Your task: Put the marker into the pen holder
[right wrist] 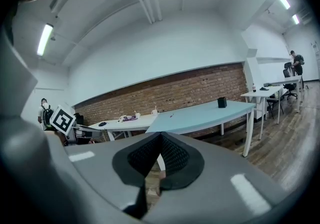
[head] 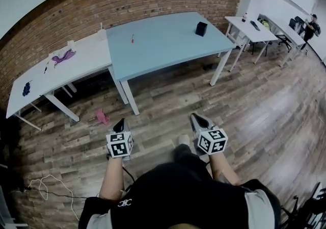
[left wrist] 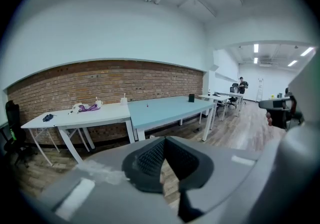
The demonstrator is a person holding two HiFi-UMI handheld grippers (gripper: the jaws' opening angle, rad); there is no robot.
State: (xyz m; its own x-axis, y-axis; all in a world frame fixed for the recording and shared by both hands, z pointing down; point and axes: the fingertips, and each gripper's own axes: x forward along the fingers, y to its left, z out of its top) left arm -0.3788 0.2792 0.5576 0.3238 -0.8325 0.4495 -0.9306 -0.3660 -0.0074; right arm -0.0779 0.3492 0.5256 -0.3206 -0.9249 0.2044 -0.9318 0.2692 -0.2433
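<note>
Marker (head: 132, 38) lay on blue table (head: 168, 52), well apart from pen holder (head: 201, 29). Left gripper (head: 120, 122), right gripper (head: 197, 119): jaws together, empty, far off. Likely risk: unopened jaws nudging thin marker, rolling it away.

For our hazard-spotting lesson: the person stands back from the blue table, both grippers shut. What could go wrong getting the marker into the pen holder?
1. A pink item lies on the floor before the blue table; it might be stepped on.
2. The marker is thin; the left gripper or right gripper, both shut, could knock it away.
3. The pen holder stands well apart from it, so a loose grip may drop it.
</note>
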